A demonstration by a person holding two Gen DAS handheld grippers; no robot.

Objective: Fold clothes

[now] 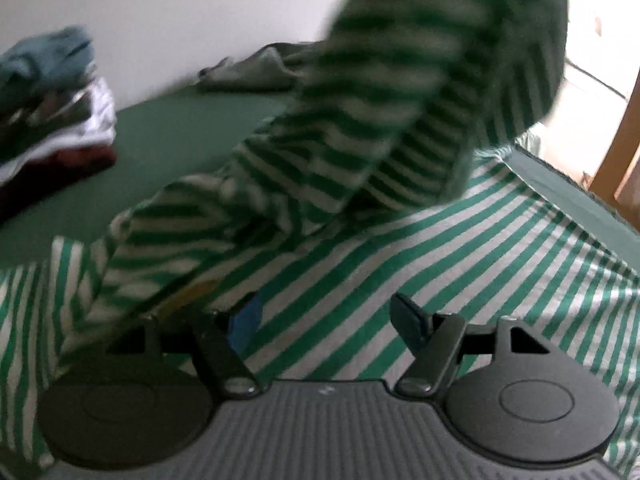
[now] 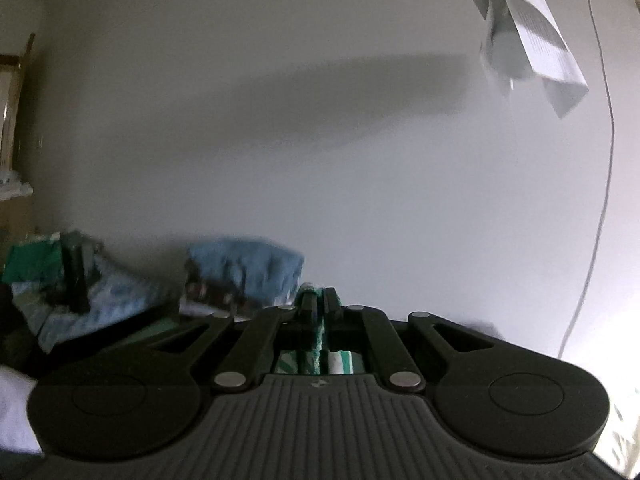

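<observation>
Under the left wrist camera: striped garment (image 1: 400,272) spread flat on green bed (image 1: 180,128), one part lifted and blurred across upper frame. Left gripper (image 1: 326,322) fingers apart, nothing between them, hovering just above the cloth. Folded pile (image 1: 60,120) at far left.

From the right wrist camera: right gripper (image 2: 319,314) fingers together, clamped on a green-and-white fold of striped garment (image 2: 316,344). Blue folded clothes (image 2: 248,268) beyond, against pale wall (image 2: 320,140).
</observation>
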